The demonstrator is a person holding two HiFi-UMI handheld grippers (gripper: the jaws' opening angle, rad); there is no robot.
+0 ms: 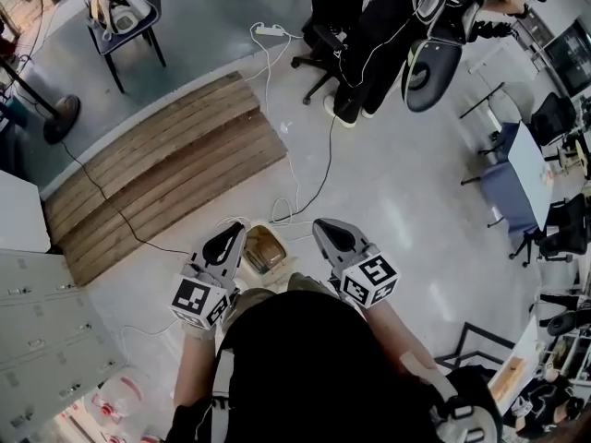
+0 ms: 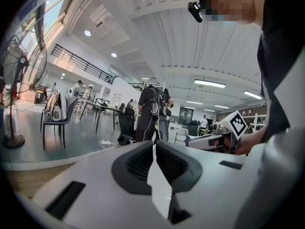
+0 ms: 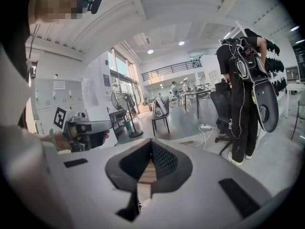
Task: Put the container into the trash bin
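Left hand-held gripper: grey plastic, jaws shut, empty.
Right hand-held gripper: also shut, empty.
Trash bin: squarish, pale rim, brown inside, on shiny floor between both hand-held grippers.

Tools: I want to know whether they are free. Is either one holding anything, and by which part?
Nothing is held: the left tool and the right tool both have their jaws shut with nothing between them.

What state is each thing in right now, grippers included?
Left gripper: shut, empty.
Right gripper: shut, empty.
Trash bin: upright on the floor, top open.
Power strip: on the floor, cables attached.
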